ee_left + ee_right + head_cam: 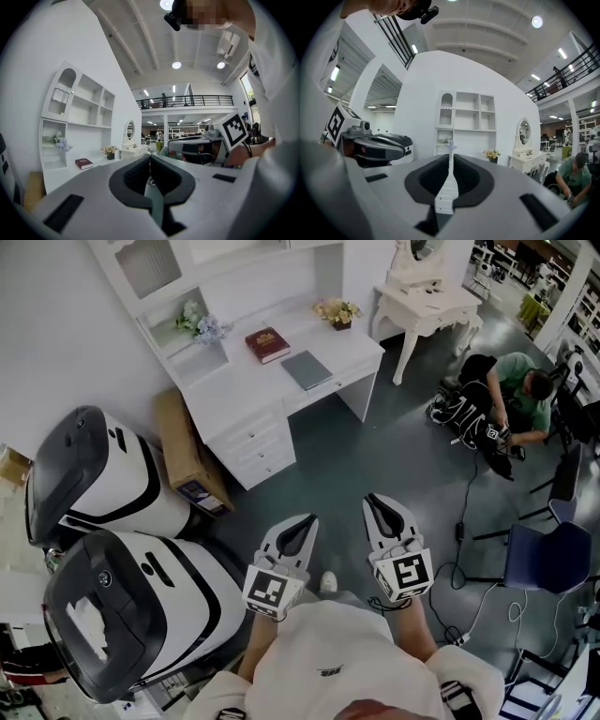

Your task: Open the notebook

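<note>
Left gripper (309, 519) is hanging over the dark floor (375, 446), well apart from the white desk (234, 385); in its own view its jaws are sitting pressed together with nothing between them. Right gripper (375, 500) is hovering just beside it, jaws likewise closed tip to tip and empty. The grey notebook (307, 369) is lying flat and closed near the desk's front edge, untouched. A red book (267, 343) is lying just behind it, and a small flower pot (337, 312) is standing toward the desk's right end. A person (516, 395) is crouching on the floor far right
</note>
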`<state>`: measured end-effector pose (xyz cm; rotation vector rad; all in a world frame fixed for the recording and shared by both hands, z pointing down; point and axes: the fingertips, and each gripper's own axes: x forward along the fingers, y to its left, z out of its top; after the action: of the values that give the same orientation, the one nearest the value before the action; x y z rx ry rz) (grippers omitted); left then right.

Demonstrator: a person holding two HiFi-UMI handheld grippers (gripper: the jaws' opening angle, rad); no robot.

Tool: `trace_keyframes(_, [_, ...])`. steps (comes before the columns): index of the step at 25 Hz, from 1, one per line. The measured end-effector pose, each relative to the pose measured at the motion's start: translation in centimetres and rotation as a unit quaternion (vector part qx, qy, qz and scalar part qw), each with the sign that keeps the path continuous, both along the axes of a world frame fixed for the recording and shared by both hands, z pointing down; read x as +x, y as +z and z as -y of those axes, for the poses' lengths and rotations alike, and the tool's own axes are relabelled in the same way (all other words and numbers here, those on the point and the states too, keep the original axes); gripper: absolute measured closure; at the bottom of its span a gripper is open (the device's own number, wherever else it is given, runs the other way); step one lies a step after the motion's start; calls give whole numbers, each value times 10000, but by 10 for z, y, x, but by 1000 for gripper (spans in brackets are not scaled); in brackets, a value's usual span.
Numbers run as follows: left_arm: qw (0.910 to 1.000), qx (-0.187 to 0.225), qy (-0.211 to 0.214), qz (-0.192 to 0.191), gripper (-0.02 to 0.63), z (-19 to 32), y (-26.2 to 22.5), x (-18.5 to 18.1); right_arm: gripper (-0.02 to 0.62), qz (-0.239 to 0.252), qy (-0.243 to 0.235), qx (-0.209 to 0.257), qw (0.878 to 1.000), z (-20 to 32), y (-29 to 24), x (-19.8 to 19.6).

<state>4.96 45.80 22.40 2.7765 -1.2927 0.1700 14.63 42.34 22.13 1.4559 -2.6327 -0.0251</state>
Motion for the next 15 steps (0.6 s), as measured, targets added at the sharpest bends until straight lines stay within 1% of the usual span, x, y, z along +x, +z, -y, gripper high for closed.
trace_keyframes(4, [10000, -62, -33, 27, 606, 15, 7, 2, 584, 32, -35, -39, 10000, 15, 1, 1])
trace_keyframes(15, [9999, -38, -95, -45, 606, 68, 10, 1, 584, 1, -82, -96, 9999, 68, 7, 1])
